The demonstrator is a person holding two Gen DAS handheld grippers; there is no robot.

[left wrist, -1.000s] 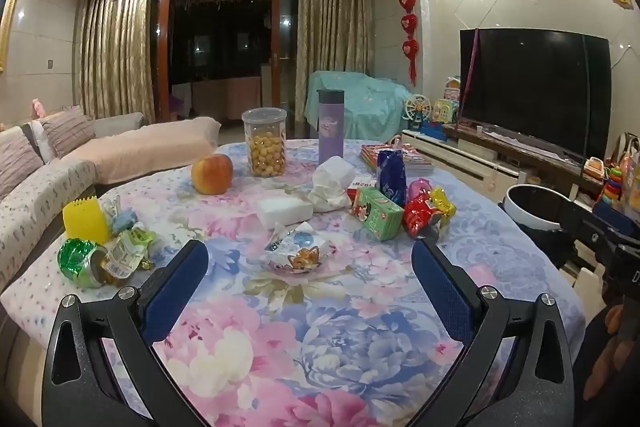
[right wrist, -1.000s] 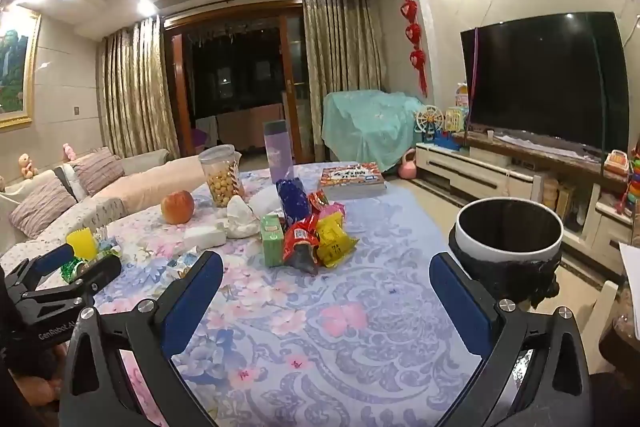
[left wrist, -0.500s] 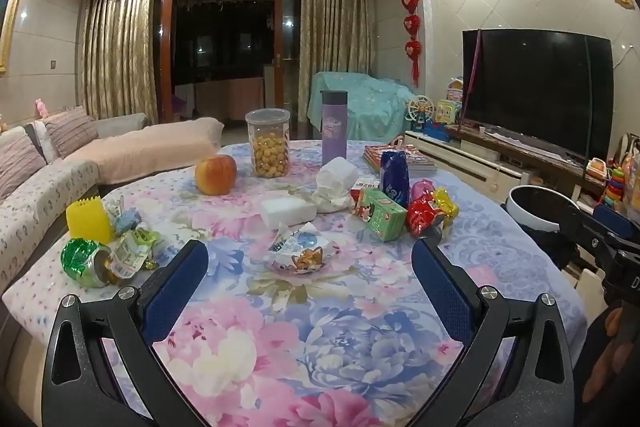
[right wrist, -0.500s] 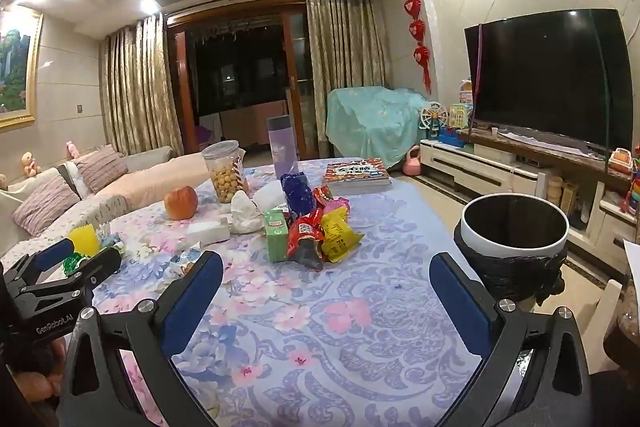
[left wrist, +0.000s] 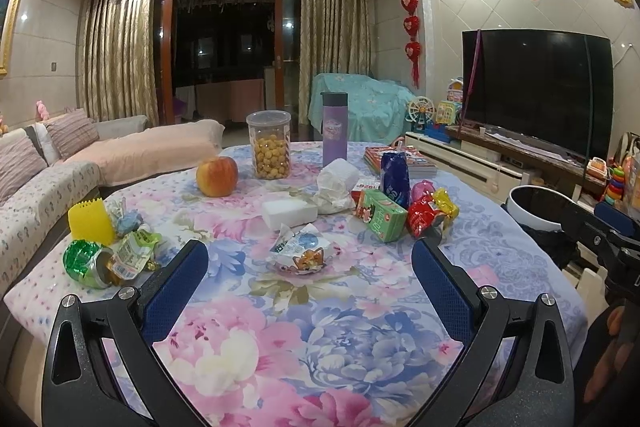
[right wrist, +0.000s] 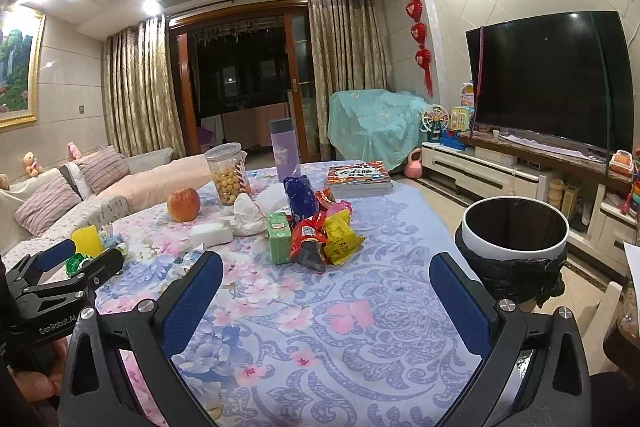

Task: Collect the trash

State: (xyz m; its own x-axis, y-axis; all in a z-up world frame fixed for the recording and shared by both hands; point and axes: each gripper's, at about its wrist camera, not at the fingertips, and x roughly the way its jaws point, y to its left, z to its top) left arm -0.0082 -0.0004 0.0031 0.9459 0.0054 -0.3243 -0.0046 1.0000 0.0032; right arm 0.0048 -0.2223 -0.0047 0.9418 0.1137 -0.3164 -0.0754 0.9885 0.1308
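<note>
Your left gripper (left wrist: 306,259) and right gripper (right wrist: 326,277) both spread, empty; bin (right wrist: 516,227) beside table (right wrist: 392,227) for easy wrapper (left wrist: 302,251) drops.

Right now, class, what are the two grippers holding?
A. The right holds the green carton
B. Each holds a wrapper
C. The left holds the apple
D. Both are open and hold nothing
D: the left gripper and right gripper both show wide-apart fingers with only tablecloth between them.

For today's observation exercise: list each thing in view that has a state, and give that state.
Left gripper: open, empty.
Right gripper: open, empty.
Trash bin: uncovered, black liner fitted.
Snack jar: lid on, upright.
Purple bottle: capped, upright.
Green can: lying on its side.
Television: off.
</note>
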